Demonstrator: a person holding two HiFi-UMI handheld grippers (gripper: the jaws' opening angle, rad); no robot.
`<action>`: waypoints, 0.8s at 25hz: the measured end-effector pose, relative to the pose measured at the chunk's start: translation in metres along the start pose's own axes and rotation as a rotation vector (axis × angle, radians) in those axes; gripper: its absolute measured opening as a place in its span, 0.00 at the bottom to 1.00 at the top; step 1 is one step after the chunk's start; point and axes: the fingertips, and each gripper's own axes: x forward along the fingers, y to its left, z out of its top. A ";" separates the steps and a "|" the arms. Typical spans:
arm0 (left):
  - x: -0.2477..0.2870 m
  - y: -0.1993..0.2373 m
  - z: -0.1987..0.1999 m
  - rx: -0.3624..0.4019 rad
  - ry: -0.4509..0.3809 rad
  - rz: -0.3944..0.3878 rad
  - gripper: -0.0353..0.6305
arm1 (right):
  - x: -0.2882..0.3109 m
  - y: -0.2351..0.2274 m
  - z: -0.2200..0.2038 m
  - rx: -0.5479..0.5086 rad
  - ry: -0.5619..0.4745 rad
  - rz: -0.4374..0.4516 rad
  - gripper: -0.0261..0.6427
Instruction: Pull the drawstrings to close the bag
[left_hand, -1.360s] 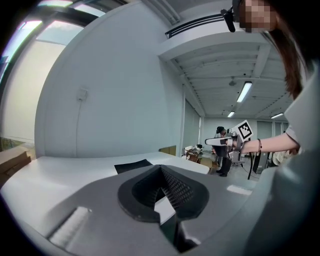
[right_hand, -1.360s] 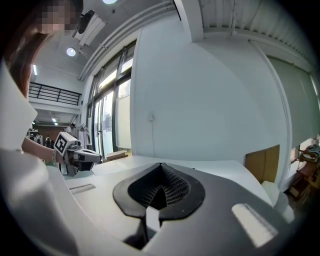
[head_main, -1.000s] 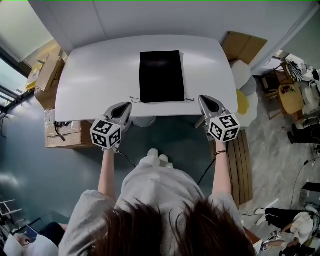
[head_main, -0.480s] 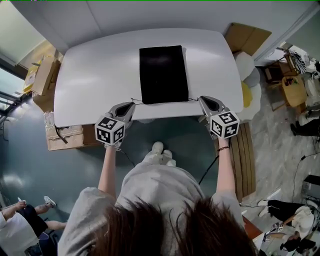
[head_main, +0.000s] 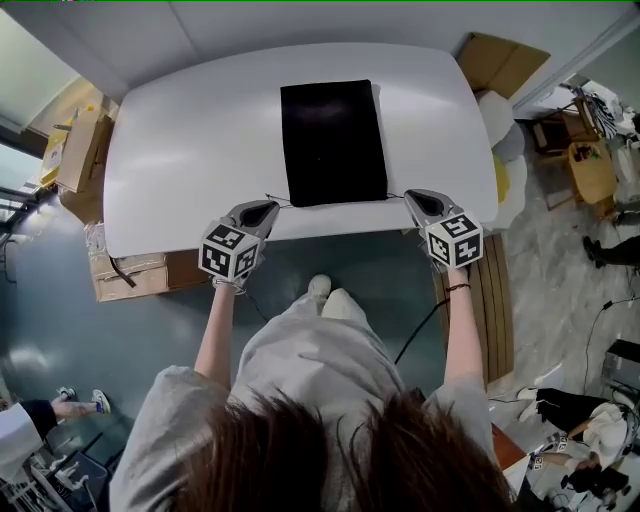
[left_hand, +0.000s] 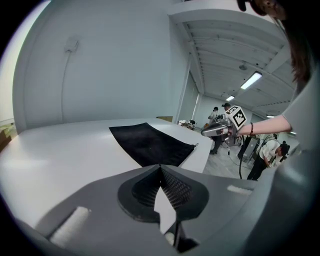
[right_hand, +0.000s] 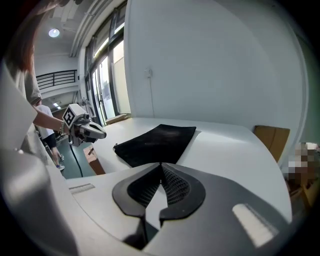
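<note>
A flat black drawstring bag (head_main: 333, 140) lies in the middle of the white table (head_main: 190, 150), its mouth toward the near edge. A thin drawstring sticks out at each near corner, one on the left (head_main: 274, 198) and one on the right (head_main: 399, 195). My left gripper (head_main: 264, 208) is shut and empty at the table's near edge, just left of the left string. My right gripper (head_main: 417, 197) is shut and empty beside the right string. The left gripper view shows the bag (left_hand: 150, 145) ahead of the closed jaws; the right gripper view shows the bag (right_hand: 157, 141) too.
Cardboard boxes (head_main: 80, 150) stand left of the table, and another box (head_main: 130, 275) sits under its left corner. More cardboard (head_main: 495, 60) lies at the far right. A slatted wooden bench (head_main: 495, 300) stands to my right. People are in the background.
Both grippers have come down and forward to the table's near edge, closer to the bag's near corners. Both have stayed shut.
</note>
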 end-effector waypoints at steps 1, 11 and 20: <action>0.002 0.001 -0.003 0.007 0.014 -0.001 0.03 | 0.003 0.000 -0.002 -0.007 0.015 0.008 0.08; 0.021 0.016 -0.024 0.080 0.143 0.036 0.16 | 0.022 -0.002 -0.023 -0.092 0.179 0.109 0.22; 0.038 0.022 -0.029 0.213 0.202 0.022 0.21 | 0.040 -0.002 -0.040 -0.199 0.303 0.187 0.28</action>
